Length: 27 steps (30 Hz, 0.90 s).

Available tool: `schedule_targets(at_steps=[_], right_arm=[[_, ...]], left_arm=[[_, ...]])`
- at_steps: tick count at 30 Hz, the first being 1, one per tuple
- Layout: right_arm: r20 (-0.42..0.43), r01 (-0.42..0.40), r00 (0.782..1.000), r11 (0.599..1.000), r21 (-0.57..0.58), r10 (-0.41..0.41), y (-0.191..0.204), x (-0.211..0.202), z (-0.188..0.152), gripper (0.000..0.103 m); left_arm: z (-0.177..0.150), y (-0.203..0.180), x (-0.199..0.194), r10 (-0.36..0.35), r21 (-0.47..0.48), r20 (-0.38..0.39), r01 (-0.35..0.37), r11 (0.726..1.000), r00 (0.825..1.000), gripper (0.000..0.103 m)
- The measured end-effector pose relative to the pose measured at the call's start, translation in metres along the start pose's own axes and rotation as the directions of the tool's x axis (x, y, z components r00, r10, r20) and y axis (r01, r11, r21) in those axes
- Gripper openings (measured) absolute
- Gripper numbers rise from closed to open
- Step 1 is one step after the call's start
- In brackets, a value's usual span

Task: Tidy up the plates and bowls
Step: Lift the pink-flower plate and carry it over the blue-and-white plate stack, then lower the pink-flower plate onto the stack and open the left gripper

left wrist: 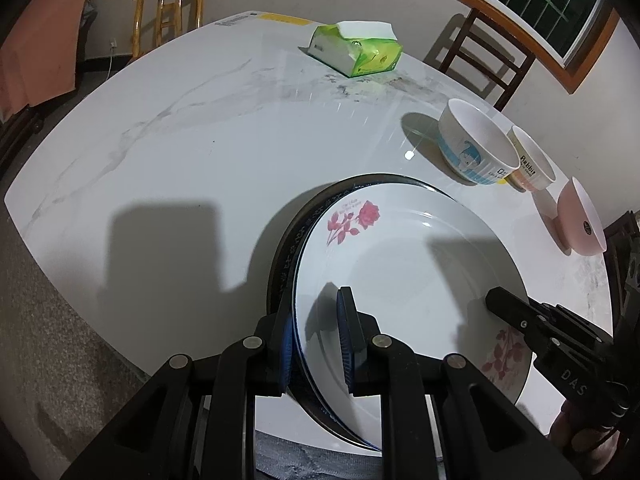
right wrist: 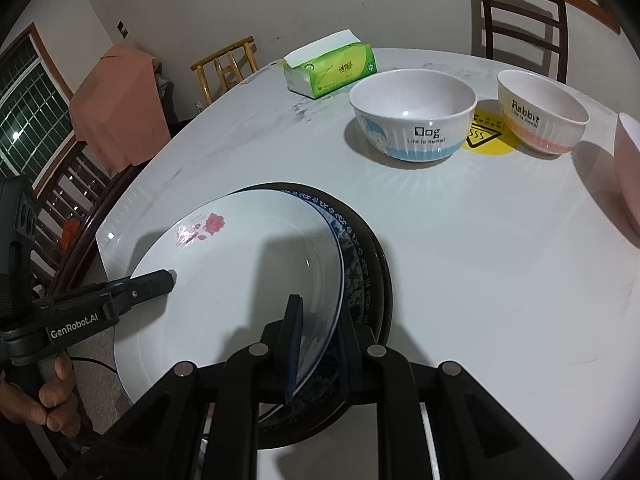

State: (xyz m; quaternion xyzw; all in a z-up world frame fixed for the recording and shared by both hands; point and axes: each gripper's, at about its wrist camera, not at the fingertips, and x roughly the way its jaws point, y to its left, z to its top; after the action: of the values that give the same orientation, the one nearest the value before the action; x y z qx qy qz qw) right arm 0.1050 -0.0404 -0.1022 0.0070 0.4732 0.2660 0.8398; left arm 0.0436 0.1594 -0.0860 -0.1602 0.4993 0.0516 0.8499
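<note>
A white plate with red roses [left wrist: 404,272] [right wrist: 240,280] lies on top of a blue-patterned plate [right wrist: 356,264] and a dark plate [left wrist: 280,264] [right wrist: 380,256]. My left gripper [left wrist: 316,340] is shut on the left rims of the plate stack. My right gripper [right wrist: 316,344] is shut on the right rims; it also shows in the left wrist view [left wrist: 520,316]. Three bowls stand beyond: a "Dog" bowl [left wrist: 476,148] [right wrist: 412,120], a "Rabbit" bowl [left wrist: 532,160] [right wrist: 540,112] and a pink bowl [left wrist: 580,220] [right wrist: 628,164].
A green tissue pack [left wrist: 356,48] [right wrist: 332,66] lies at the far side of the white marble table [left wrist: 180,152] [right wrist: 480,260]. A yellow warning sticker [right wrist: 486,136] sits between two bowls. Wooden chairs [left wrist: 172,12] [right wrist: 524,16] stand around the table.
</note>
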Motion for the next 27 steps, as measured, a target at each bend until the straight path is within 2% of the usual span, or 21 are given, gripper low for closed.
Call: schedule_targets(at_steps=[15, 27], right_arm=[[-0.004, 0.045, 0.999, 0.999, 0.004, -0.045, -0.001, -0.001, 0.001, 0.019], [-0.009, 0.087, 0.996, 0.996, -0.028, -0.088, 0.007, 0.002, 0.004, 0.024]], left_arm=[[0.003, -0.003, 0.006, -0.008, -0.007, -0.011, 0.008, 1.000, 1.000, 0.017], [0.006, -0.009, 0.008, 0.012, 0.010, -0.016, -0.012, 1.000, 1.000, 0.025]])
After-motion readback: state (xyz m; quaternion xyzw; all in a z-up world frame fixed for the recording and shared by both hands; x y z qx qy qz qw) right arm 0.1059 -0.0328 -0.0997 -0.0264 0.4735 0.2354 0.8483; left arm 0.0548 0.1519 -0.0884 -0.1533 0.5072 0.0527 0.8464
